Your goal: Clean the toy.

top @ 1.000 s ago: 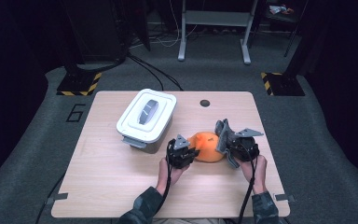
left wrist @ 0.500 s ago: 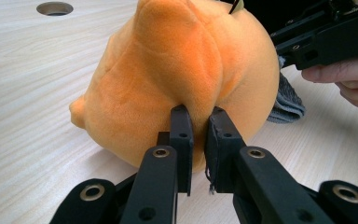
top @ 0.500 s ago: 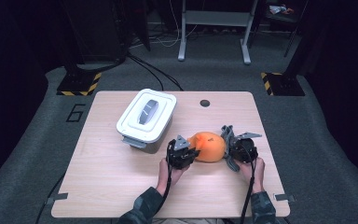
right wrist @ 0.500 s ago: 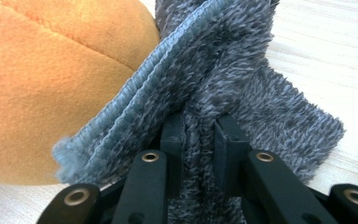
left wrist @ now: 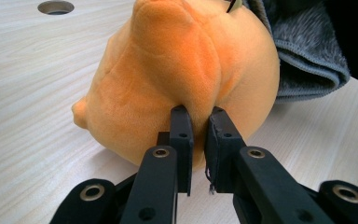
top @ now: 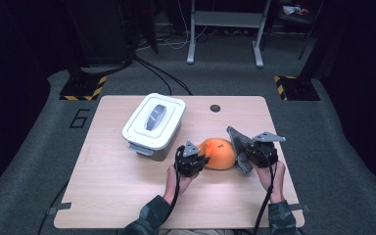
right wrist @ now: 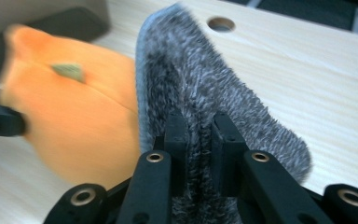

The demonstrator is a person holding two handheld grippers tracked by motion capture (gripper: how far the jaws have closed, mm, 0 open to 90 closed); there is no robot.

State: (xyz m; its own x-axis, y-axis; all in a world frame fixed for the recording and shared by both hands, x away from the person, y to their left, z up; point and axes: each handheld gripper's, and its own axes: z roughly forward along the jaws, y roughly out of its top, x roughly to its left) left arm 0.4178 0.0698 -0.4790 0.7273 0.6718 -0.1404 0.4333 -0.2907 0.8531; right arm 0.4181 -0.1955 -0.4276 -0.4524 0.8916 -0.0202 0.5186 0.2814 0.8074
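Dark carpet all round, and a pale wooden table (top: 127, 196) in the middle of it, with a lidded white container (top: 152, 125) sitting at its back left. Front and centre lies the orange plush toy (top: 219, 153), resting on the tabletop between the two hands. Left gripper (left wrist: 198, 116) has its jaws pinched almost together on a fold of the toy's orange fabric, pinning it in place. Right gripper (right wrist: 200, 123) is clamped on a grey fuzzy cloth (right wrist: 205, 93); its jaws have just been closing a touch further, with the cloth's pile squeezed between them. That cloth stands up on edge, pressed against the right side of the toy. By my reading this is a wiping job in mid-stroke: one hand steadies, the other rubs. Next move calls for dragging the cloth across the plush surface while the left grip stays firm, with light pressure so the soft toy does not roll or slip out of that small pinch
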